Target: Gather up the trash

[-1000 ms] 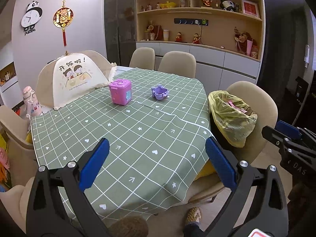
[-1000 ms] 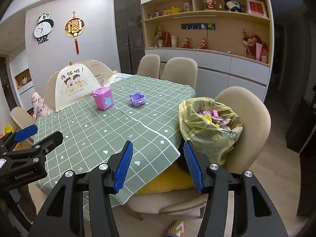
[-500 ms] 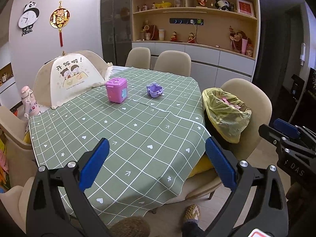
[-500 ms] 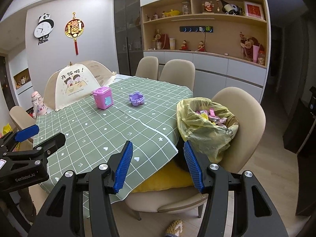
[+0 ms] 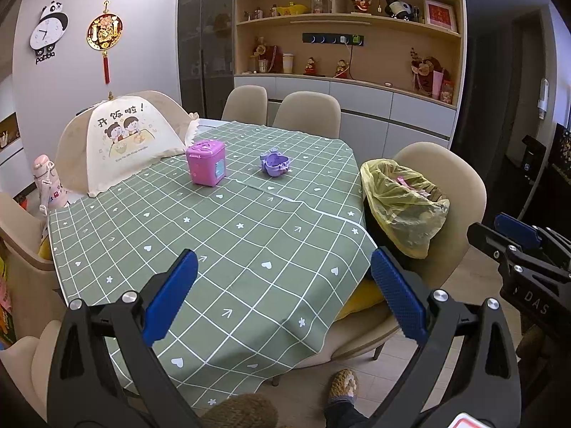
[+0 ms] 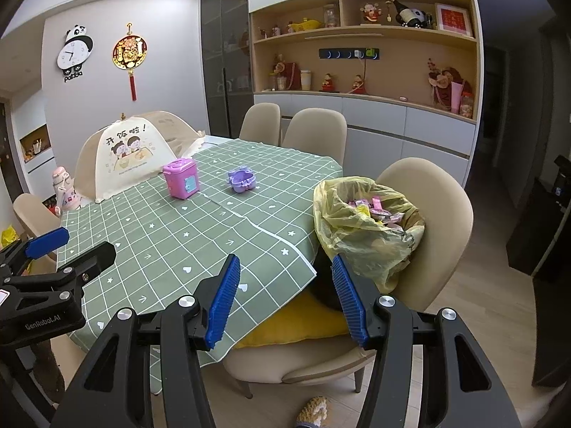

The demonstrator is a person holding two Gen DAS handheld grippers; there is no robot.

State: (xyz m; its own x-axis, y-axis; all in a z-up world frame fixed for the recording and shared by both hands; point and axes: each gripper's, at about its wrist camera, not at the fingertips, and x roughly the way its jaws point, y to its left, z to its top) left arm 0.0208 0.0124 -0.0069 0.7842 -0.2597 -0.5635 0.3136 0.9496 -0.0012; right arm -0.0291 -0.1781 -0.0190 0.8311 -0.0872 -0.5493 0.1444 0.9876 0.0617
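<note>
The left claw (image 5: 283,292) is held wide open above the near edge of the tabletop (image 5: 221,249), with nothing between its blue pads and nothing touched. The right claw (image 6: 285,296) is likewise held open and empty, over the corner of the tabletop and the beige chair (image 6: 439,210). The trash is seen inside a yellow bag (image 6: 360,228) that is set on that chair, just beside the tabletop; pink wrappers (image 6: 374,208) are visible in its mouth. A pink box (image 5: 206,163) and a small purple toy (image 5: 274,164) are left on the green checked cloth, near a food cover (image 5: 121,142). Compared with a second ago, the left view is shifted slightly, so the bag is seen a little further left; both claws are unchanged in opening.
</note>
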